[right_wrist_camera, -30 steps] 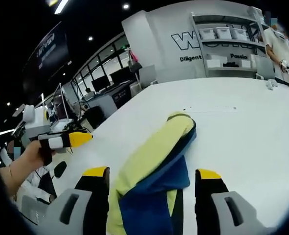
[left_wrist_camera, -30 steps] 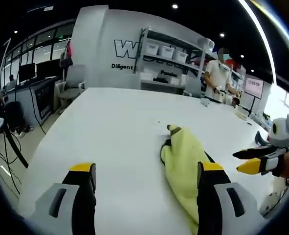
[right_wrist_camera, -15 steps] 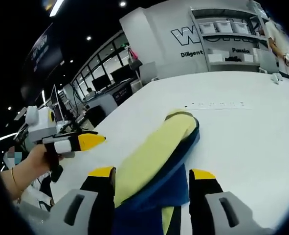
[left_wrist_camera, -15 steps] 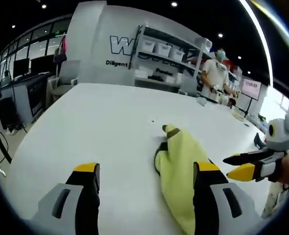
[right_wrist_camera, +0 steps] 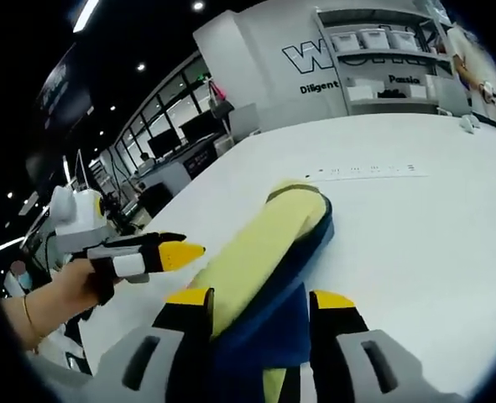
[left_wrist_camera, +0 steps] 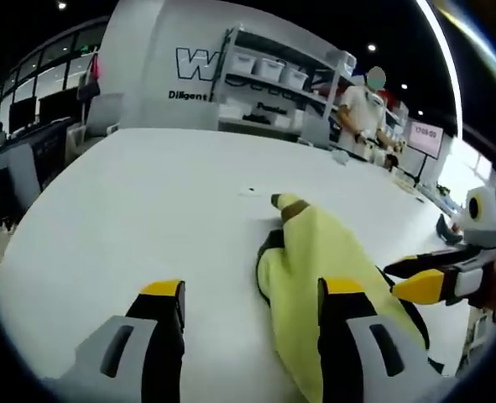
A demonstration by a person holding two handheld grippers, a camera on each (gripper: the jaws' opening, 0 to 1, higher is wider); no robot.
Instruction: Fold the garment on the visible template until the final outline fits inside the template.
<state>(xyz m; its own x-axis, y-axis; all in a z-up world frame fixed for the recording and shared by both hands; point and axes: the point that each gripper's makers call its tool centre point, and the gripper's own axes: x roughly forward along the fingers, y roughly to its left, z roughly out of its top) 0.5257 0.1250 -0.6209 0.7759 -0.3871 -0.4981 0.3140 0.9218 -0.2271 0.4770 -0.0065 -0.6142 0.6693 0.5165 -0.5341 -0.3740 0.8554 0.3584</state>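
Left gripper: yellow-tipped black jaws standing apart, nothing between them; the right jaw overlaps the garment's near edge in the left gripper view, contact not determinable. Same gripper seen in the right gripper view, entering from the left, held in a person's hand, its jaws pointing toward the garment and apart from it.

Right gripper: jaws parted, the garment's near end lying between them; whether they press on the cloth cannot be told. Seen in the left gripper view at the right edge, jaws slightly parted, just beside the garment.

Garment: yellow outer face, dark blue inner layer showing along one edge; bunched into a long narrow roll lying on the table, a cuff-like end pointing away.

Table: large, white.

Surroundings: shelving unit with white bins against a lettered wall; a person standing at the far end; desks and chairs at left.
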